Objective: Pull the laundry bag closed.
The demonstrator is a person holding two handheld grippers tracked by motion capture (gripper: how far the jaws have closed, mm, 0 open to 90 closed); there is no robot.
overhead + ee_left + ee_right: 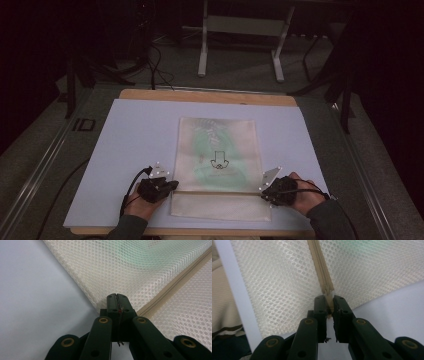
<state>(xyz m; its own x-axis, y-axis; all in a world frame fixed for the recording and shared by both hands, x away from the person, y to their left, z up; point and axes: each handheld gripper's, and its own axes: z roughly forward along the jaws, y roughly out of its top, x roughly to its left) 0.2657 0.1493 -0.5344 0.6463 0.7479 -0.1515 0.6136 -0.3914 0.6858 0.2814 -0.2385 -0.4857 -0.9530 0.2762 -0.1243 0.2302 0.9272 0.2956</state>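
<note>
A person is sitting at a bench [210, 96] covered by a pale lavender sheet [135, 135], with a cream mesh bag [218, 165] lying flat at the middle of it, nearer the person's edge. The bag is holding something green that is showing through the mesh, and a small black drawing [218, 161] is sitting on its front. A tan zipper [220, 191] is running across the bag near its lower end, from one side edge to the other. The left gripper [172, 185] is resting at the bag's left edge, right where the zipper ends; in the left gripper view its jaws are pressed together on the mesh edge [100, 305], just beside the zipper [172, 285]. The right gripper [264, 192] is sitting at the bag's right edge, at the zipper's other end; in the right gripper view its jaws are pinching the tan zipper end [329, 301] between them, nearly closed. Both hands are coming in from the bottom, the left hand [140, 205] and the right hand [305, 197] each wrapped around a gripper. Beyond the bench, white frame legs [202, 50] are standing on a dim grey floor [240, 75].
</note>
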